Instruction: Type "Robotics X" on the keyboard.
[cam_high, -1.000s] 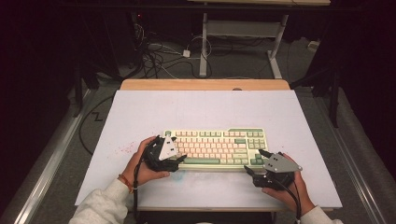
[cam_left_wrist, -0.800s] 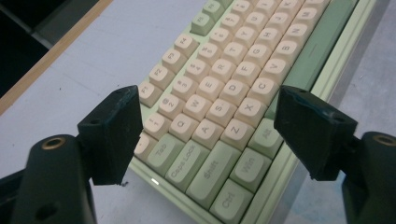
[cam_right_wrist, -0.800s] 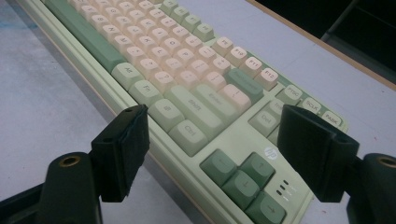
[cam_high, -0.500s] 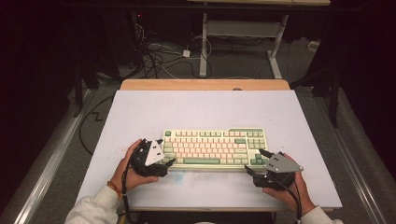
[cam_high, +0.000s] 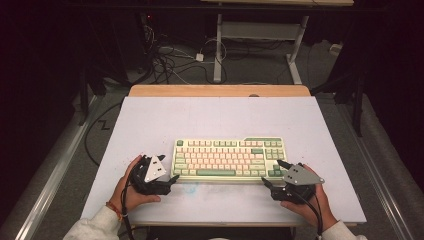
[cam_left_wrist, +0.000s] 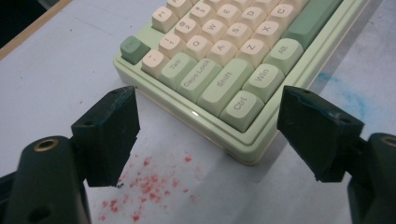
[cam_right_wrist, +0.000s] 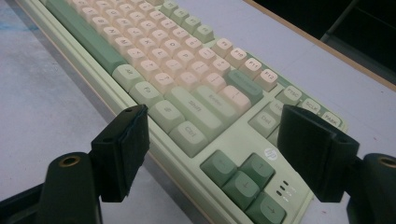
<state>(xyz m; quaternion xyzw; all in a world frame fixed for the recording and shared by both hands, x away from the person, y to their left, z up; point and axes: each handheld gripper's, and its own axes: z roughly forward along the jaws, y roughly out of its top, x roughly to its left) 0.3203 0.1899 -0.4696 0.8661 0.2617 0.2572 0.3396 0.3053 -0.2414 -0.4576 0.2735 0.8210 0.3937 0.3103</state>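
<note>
A cream and green keyboard (cam_high: 227, 157) lies across the middle of the white table top (cam_high: 215, 120). My left gripper (cam_high: 169, 169) rests just off its front-left corner, held in a hand. Its jaws have just been opening, and in the left gripper view (cam_left_wrist: 212, 109) they stand wide apart with nothing between the pads, the Ctrl corner of the keyboard (cam_left_wrist: 219, 60) lying just ahead. My right gripper (cam_high: 271, 172) sits at the front-right corner. In the right gripper view (cam_right_wrist: 217, 123) its jaws are spread wide around the arrow-key corner of the keyboard (cam_right_wrist: 187, 88), and neither pad presses on it.
Red specks (cam_left_wrist: 149, 186) and a blue smudge (cam_left_wrist: 345, 93) mark the white surface near the keyboard's front. A wooden strip (cam_high: 220, 90) runs along the table's far edge. Cables (cam_high: 170, 60) and metal table legs (cam_high: 218, 50) stand on the dark floor beyond.
My left gripper has slid left off the keyboard's left end and toward the table's front, and it now sits beside the corner. The right gripper and the keyboard have not moved.
</note>
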